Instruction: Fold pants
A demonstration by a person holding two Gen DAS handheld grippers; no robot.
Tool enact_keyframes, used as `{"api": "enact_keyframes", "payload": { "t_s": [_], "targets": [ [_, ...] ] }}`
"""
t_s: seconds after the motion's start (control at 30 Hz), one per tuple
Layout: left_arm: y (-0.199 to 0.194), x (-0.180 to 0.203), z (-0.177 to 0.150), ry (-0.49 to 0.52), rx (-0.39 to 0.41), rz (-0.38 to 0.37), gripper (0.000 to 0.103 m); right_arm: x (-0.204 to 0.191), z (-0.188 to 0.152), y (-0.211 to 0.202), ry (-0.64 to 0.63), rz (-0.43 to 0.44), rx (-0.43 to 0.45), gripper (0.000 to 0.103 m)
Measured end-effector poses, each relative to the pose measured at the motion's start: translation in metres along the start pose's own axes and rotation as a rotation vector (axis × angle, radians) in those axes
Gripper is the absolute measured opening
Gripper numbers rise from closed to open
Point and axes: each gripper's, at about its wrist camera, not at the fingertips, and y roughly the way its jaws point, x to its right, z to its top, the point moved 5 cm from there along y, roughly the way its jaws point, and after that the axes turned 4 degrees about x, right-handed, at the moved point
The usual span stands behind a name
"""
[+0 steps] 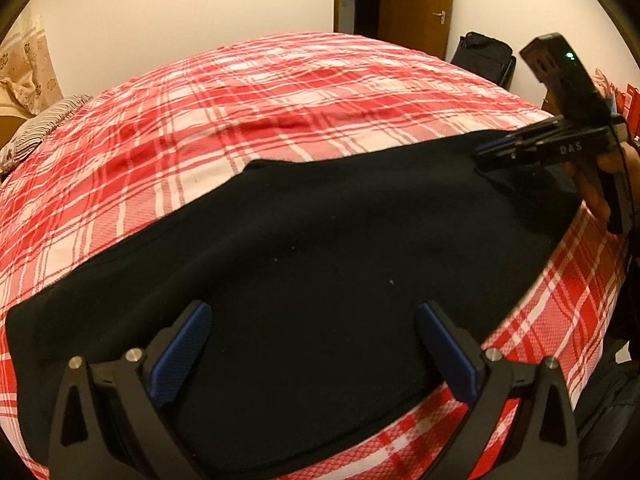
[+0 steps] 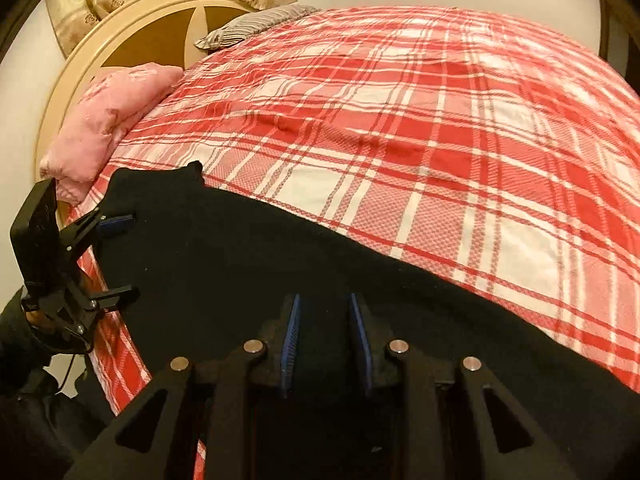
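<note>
Black pants (image 1: 320, 240) lie spread across the near part of the red-and-white plaid bed cover (image 1: 280, 100). My left gripper (image 1: 312, 312) stands open just above the cloth, its blue pads wide apart with nothing gripped. At the far right of the left wrist view, my right gripper (image 1: 486, 156) has its tips at the pants' edge. In the right wrist view the pants (image 2: 280, 260) fill the foreground. The right gripper (image 2: 325, 312) has narrow jaws with dark fabric bunched between the pads. The left gripper (image 2: 120, 258) shows at the left edge, open over the pants' end.
A pink pillow (image 2: 108, 120) and a striped pillow (image 2: 256, 24) lie against the round headboard (image 2: 132, 12). A wooden door (image 1: 416, 4) and a black bag (image 1: 484, 56) stand beyond the bed. Plaid cover (image 2: 440, 120) stretches beyond the pants.
</note>
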Motion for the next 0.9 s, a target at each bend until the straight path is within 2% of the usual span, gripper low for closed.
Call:
{"api": "enact_keyframes", "payload": {
  "t_s": [0.07, 0.17, 0.27, 0.3, 0.47, 0.53, 0.67, 0.8, 0.9],
  "targets": [
    [0.000, 0.000, 0.000, -0.001, 0.000, 0.000, 0.103, -0.007, -0.002, -0.007, -0.016, -0.014, 0.012, 0.027],
    [0.000, 0.000, 0.001, -0.002, 0.003, 0.002, 0.103, -0.018, -0.010, -0.017, -0.040, 0.011, 0.030, 0.028],
    [0.000, 0.000, 0.001, -0.004, 0.004, 0.006, 0.103, -0.018, -0.027, -0.007, -0.065, -0.033, -0.009, 0.029],
    [0.000, 0.000, 0.001, -0.003, 0.001, 0.008, 0.103, -0.019, -0.029, -0.008, -0.073, -0.032, 0.020, 0.029],
    [-0.004, -0.001, 0.002, -0.013, -0.011, 0.016, 0.103, -0.014, -0.026, -0.013, -0.030, -0.016, 0.029, 0.029],
    [-0.012, -0.007, 0.003, -0.018, 0.007, 0.036, 0.103, -0.011, -0.028, -0.025, -0.029, -0.035, 0.050, 0.029],
    [-0.036, -0.038, 0.007, -0.057, 0.095, 0.120, 0.103, 0.011, -0.038, -0.067, 0.030, -0.081, 0.133, 0.029],
    [-0.046, -0.080, 0.003, -0.135, 0.127, 0.233, 0.103, 0.065, -0.066, -0.138, 0.191, -0.209, 0.247, 0.029],
    [-0.042, -0.098, -0.002, -0.181, 0.118, 0.257, 0.103, 0.114, -0.097, -0.195, 0.339, -0.334, 0.331, 0.029]
  ]
}}
